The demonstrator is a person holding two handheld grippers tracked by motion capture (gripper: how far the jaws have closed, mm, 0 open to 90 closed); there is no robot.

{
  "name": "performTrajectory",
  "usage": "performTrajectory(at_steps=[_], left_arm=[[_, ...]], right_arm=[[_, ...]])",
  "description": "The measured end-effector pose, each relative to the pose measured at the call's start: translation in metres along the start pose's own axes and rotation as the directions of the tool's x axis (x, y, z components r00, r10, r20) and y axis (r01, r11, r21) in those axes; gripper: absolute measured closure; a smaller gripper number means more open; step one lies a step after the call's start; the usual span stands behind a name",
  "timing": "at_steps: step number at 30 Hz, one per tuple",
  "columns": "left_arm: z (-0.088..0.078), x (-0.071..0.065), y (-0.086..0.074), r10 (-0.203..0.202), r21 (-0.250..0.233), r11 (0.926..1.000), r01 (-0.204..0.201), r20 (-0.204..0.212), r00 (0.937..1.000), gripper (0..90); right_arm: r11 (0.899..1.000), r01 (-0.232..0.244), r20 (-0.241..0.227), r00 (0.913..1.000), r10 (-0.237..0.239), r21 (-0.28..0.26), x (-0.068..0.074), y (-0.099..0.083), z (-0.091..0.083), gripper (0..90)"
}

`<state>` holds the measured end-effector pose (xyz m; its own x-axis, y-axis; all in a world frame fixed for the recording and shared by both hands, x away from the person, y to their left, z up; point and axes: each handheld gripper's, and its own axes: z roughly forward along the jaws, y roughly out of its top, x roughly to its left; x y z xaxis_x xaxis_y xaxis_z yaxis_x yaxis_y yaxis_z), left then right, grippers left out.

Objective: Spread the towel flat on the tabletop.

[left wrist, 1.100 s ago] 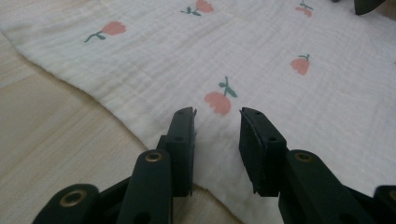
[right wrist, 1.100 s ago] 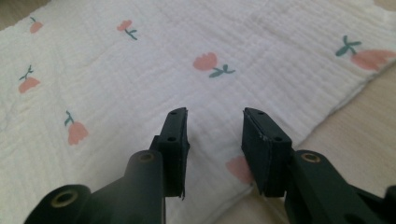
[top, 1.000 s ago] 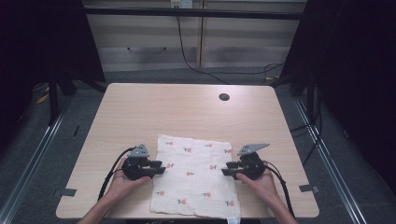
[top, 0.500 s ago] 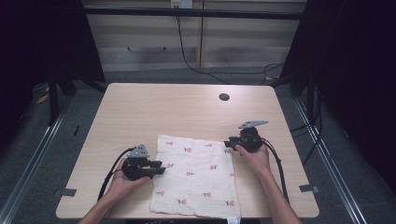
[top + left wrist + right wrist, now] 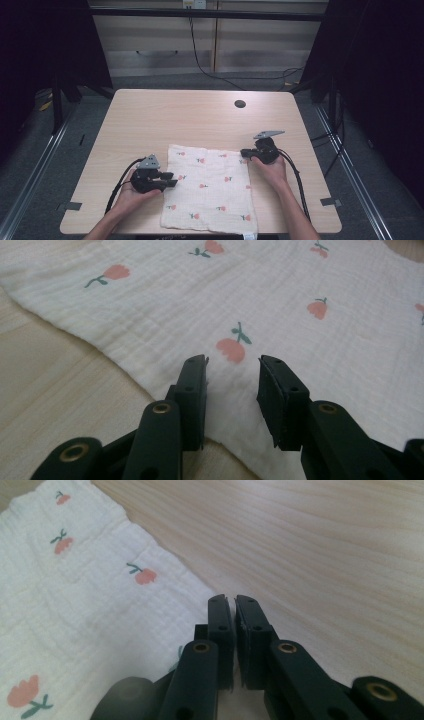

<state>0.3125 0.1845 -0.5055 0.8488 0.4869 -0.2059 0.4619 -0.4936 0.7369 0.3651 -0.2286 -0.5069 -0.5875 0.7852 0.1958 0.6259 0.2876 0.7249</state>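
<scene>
In the high view, a flowered cloth (image 5: 209,192) is seen spread flat on the near middle of the table (image 5: 200,120). The left gripper (image 5: 169,179) is held at its left edge, the right gripper (image 5: 245,153) at its far right corner.

In the left gripper view, the jaws are seen narrowly parted over the cloth's (image 5: 280,305) edge, gripping nothing.

In the right gripper view, the jaws have just been closing and are nearly shut at the cloth's (image 5: 75,605) edge; whether cloth is pinched cannot be told.

Your right gripper (image 5: 246,154) now sits at the cloth's (image 5: 210,192) far right corner, up from its right edge; its jaws have just been closing, nearly together.
</scene>
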Motion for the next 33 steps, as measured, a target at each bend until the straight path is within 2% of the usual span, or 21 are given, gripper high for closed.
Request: performTrajectory(at_steps=[2, 4, 5, 8, 9, 11, 12, 13, 15, 16, 19, 21, 22, 23, 25, 27, 29, 30, 31, 33], left_arm=[[0.000, -0.001, 0.000, 0.006, 0.003, 1.0000, -0.006, -0.004, 1.0000, 63.8], [-0.001, 0.001, -0.001, 0.000, -0.001, 1.0000, 0.000, 0.022, 0.9997, 63.4], [-0.002, 0.002, -0.001, 0.012, 0.005, 0.9999, -0.012, 0.031, 0.9995, 62.1], [-0.003, 0.004, 0.000, -0.007, 0.015, 0.9999, 0.006, 0.058, 0.9983, 60.4], [-0.004, 0.006, 0.003, 0.004, 0.019, 0.9998, -0.005, 0.050, 0.9987, 59.1], [-0.009, 0.014, 0.011, -0.008, 0.003, 1.0000, 0.008, 0.044, 0.9990, 56.4], [-0.013, 0.020, 0.017, -0.011, -0.016, 0.9998, 0.012, 0.028, 0.9996, 55.4], [-0.018, 0.028, 0.024, -0.037, -0.053, 0.9979, 0.037, -0.004, 0.9993, 55.4], [-0.023, 0.040, 0.033, -0.068, -0.092, 0.9935, 0.066, -0.021, 0.9975, 55.4], [-0.024, 0.049, 0.039, -0.086, -0.102, 0.9915, 0.081, -0.046, 0.9952, 55.4], [-0.017, 0.068, 0.049, -0.130, -0.112, 0.9863, 0.121, -0.073, 0.9889, 55.4], [-0.011, 0.078, 0.053, -0.127, -0.107, 0.9874, 0.117, -0.097, 0.9871, 56.5], [-0.005, 0.085, 0.055, -0.163, -0.132, 0.9798, 0.150, -0.090, 0.9826, 58.1], [-0.002, 0.088, 0.055, -0.181, -0.144, 0.9755, 0.166, -0.094, 0.9791, 58.5], [0.007, 0.093, 0.054, -0.203, -0.147, 0.9711, 0.188, -0.095, 0.9745, 59.0], [0.015, 0.094, 0.053, -0.187, -0.119, 0.9778, 0.172, -0.120, 0.9751, 59.2], [0.018, 0.097, 0.052, -0.191, -0.110, 0.9782, 0.176, -0.141, 0.9714, 59.5], [0.019, 0.098, 0.051, -0.182, -0.097, 0.9808, 0.169, -0.146, 0.9723, 59.6], [0.022, 0.099, 0.049, -0.191, -0.088, 0.9798, 0.180, -0.155, 0.9692, 59.5], [0.024, 0.103, 0.046, -0.199, -0.079, 0.9790, 0.188, -0.160, 0.9668, 59.7]], right_arm=[[1.000, -0.021, -0.007, 0.9998, 0.021, -0.014, -0.001, 0.000, -0.002, 86.7], [0.999, -0.023, -0.009, 0.9997, 0.023, -0.027, -0.001, 0.001, -0.003, 86.9], [0.999, -0.025, -0.012, 0.9996, 0.025, -0.030, 0.000, 0.001, -0.003, 86.9], [0.999, -0.024, -0.019, 0.9995, 0.023, -0.037, 0.000, 0.002, -0.006, 86.8], [0.999, -0.019, -0.019, 0.9997, 0.018, -0.044, 0.001, 0.003, -0.006, 86.8], [0.999, -0.019, -0.023, 0.9996, 0.018, -0.049, 0.000, 0.003, -0.007, 86.8], [0.999, -0.024, -0.022, 0.9995, 0.023, -0.047, 0.000, 0.003, -0.008, 86.7], [0.998, -0.028, -0.024, 0.9993, 0.027, -0.048, 0.000, 0.003, -0.009, 86.7], [0.999, -0.028, -0.027, 0.9993, 0.027, -0.046, 0.000, 0.002, -0.008, 86.8], [0.999, -0.027, -0.027, 0.9993, 0.026, -0.042, 0.000, 0.001, -0.008, 86.8], [0.999, -0.026, -0.030, 0.9992, 0.024, -0.040, 0.002, 0.002, -0.005, 86.8], [0.999, -0.024, -0.033, 0.9992, 0.023, -0.039, 0.003, 0.003, -0.004, 86.7], [0.999, -0.022, -0.034, 0.9992, 0.021, -0.039, 0.003, 0.003, -0.004, 86.7], [0.999, -0.021, -0.034, 0.9992, 0.020, -0.038, 0.003, 0.002, -0.003, 86.7], [0.999, -0.022, -0.033, 0.9993, 0.021, -0.034, 0.002, 0.002, -0.002, 86.7], [0.999, -0.021, -0.034, 0.9992, 0.020, -0.037, 0.002, 0.002, -0.003, 86.7], [0.999, -0.018, -0.035, 0.9993, 0.017, -0.036, 0.002, 0.002, -0.003, 86.6], [0.999, -0.016, -0.035, 0.9993, 0.015, -0.036, 0.002, 0.001, -0.003, 86.7], [0.999, -0.018, -0.034, 0.9993, 0.017, -0.035, 0.002, 0.001, -0.003, 86.6], [0.999, -0.025, -0.033, 0.9992, 0.024, -0.033, 0.002, 0.001, -0.004, 86.6]])
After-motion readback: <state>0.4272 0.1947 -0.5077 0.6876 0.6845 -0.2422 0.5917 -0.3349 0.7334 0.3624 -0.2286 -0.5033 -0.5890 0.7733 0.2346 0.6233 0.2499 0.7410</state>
